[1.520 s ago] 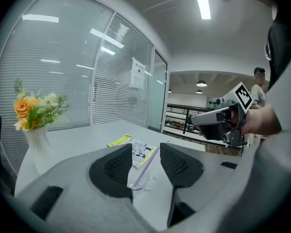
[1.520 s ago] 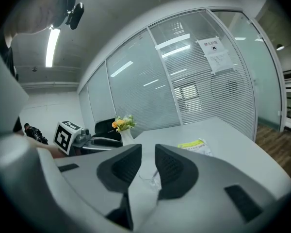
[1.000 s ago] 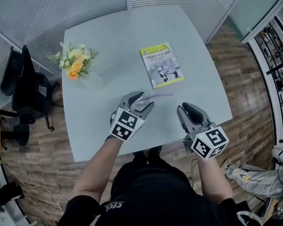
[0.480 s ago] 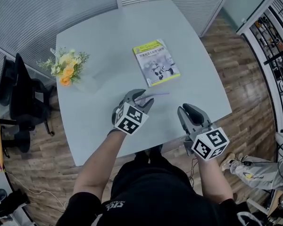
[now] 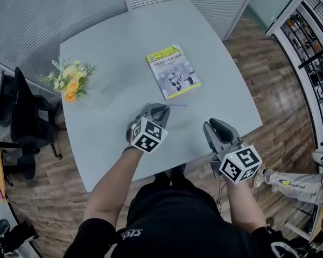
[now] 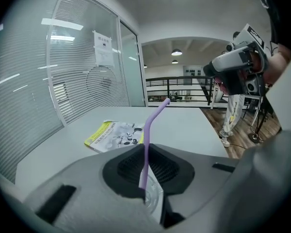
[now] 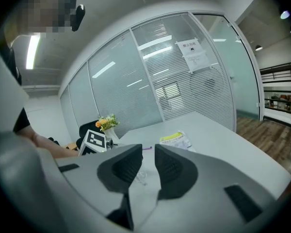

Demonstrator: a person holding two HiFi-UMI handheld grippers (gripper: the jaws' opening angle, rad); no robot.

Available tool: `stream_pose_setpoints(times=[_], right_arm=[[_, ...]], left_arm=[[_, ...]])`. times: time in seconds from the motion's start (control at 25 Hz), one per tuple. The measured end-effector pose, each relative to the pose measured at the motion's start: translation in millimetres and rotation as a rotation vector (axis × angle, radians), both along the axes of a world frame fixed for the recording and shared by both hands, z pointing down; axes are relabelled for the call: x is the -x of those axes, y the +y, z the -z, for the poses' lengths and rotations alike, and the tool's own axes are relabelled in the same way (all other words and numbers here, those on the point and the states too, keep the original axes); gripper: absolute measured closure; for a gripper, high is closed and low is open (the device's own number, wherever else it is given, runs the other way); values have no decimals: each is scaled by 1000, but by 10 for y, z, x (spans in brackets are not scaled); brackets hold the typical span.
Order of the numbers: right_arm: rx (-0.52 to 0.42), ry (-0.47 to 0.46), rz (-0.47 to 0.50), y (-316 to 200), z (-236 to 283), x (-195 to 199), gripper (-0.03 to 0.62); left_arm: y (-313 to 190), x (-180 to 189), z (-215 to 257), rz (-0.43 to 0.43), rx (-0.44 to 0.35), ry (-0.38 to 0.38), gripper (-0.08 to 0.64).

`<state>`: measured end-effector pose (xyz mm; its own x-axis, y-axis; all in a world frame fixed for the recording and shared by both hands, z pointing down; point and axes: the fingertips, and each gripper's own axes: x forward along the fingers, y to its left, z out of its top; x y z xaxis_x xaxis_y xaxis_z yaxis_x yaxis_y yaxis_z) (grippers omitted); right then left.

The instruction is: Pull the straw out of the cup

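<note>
A clear cup stands on the grey table with a purple bent straw rising out of it. My left gripper has its jaws closing round the cup, and the pads press its sides with the straw upright between them. In the head view the left gripper hides the cup, and only the straw pokes out to the right. My right gripper hovers near the table's front edge, to the right of the cup. Its jaws stand a narrow gap apart with nothing between them.
A yellow-edged book lies beyond the cup. A vase of flowers stands at the table's left edge. A black chair sits left of the table, and blinds on glass walls run behind it.
My left gripper's jaws have gone from wide open to closed round the cup, and the gripper sank a little. My right gripper has barely shifted.
</note>
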<state>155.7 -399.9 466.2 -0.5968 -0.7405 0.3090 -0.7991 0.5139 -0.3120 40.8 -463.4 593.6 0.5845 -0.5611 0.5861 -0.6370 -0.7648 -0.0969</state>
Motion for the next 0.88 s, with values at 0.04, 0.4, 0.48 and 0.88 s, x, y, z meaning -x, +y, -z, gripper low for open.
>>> stream_pose_setpoints(times=[0.04,0.4,0.48,0.88], right_arm=[[-4,-3,-3,-1,8,-13,505],[-40,-22,32,-25,176,72,508],[-53,-25,45,-32,247,108,509],[-126,-31,133,-99,588,410,529]], left_arm=[[-1,-1,14,1,-2,2,528],[-45,57,566,53,-46,111,529],[-47,100,782,67,-67,141,529],[33,606,1626,196,-161,277,531]])
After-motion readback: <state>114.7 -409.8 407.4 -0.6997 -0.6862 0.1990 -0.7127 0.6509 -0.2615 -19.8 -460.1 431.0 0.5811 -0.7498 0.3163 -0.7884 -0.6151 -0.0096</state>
